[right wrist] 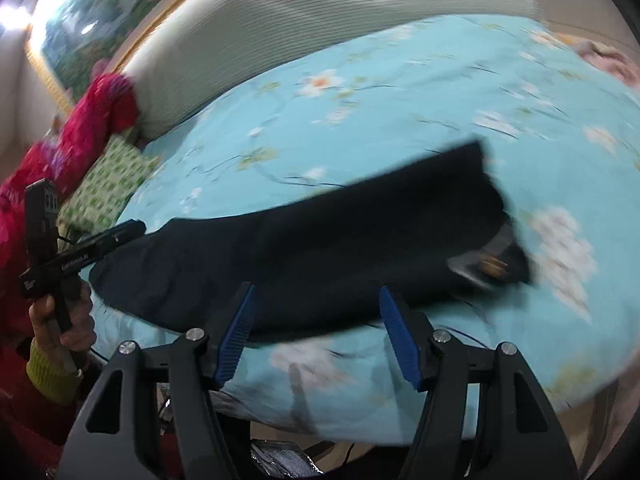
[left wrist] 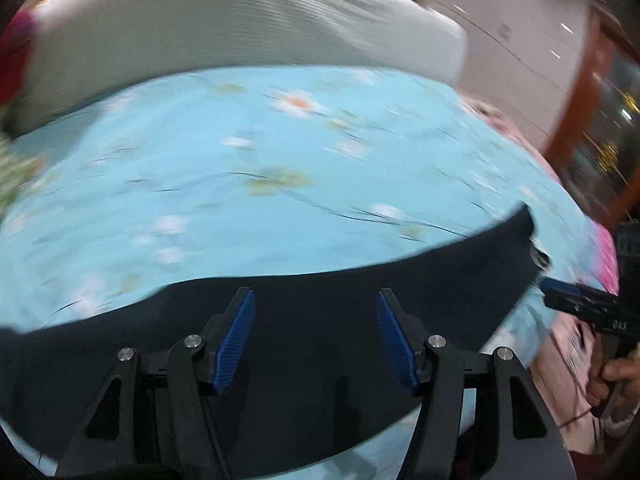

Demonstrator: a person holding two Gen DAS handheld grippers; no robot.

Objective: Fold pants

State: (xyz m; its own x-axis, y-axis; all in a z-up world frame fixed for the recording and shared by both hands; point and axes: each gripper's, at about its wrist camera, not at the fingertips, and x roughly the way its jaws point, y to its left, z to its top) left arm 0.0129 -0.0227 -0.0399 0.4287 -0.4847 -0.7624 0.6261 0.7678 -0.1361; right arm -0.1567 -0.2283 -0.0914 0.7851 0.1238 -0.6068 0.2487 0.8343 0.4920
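Dark navy pants [right wrist: 304,256] are lying stretched lengthwise across a light blue floral bedsheet [right wrist: 400,92], with the waistband end [right wrist: 492,264] pointing toward the right of the right wrist view, where a tan label is showing.

Left gripper [left wrist: 316,332]: it is hovering over the near part of the pants [left wrist: 300,344], blue-padded fingers [left wrist: 236,336] spread wide apart and holding nothing. In the right wrist view the same gripper [right wrist: 132,229] is appearing at the left end of the garment, gripped by the person's left hand [right wrist: 64,320]; from there its state is too blurred to tell.

Right gripper [right wrist: 316,332]: it is hanging just beside the near edge of the pants, fingers [right wrist: 400,340] parted and empty. In the left wrist view it [left wrist: 550,286] is sitting at the right end of the fabric.

Grey ribbed headboard cushion [left wrist: 240,28] is standing behind the sheet. Red patterned cloth [right wrist: 92,120] and a green-and-white checked pillow [right wrist: 108,184] are lying at the sheet's far left. Both views are motion-blurred.
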